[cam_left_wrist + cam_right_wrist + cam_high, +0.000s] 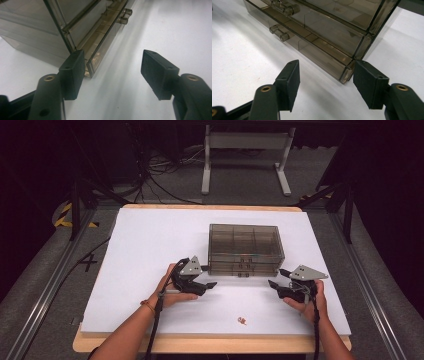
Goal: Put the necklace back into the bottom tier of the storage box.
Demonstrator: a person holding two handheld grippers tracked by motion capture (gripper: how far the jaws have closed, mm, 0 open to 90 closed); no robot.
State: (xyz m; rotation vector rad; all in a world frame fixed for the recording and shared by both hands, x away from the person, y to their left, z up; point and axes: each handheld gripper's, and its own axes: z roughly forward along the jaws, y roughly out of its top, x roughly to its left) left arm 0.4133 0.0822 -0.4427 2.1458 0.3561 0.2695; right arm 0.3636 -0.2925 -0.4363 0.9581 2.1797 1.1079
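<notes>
We see a smoky clear drawer box (245, 249) on the white board (150, 245). The left gripper (209, 276) and right gripper (276, 277) flank its front corners, jaws parted. A small brown object (242, 321) lies near the board's front edge.

We find no readable text, label, brand or number anywhere. The only signs: a black cross mark (88, 263) on the floor, left of the table, and yellow-black hazard striping (64, 215) on the floor at far left.

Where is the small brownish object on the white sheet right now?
In the high view, the small brownish object lies alone near the sheet's front edge, between the two hands and well in front of the drawer box.
</notes>
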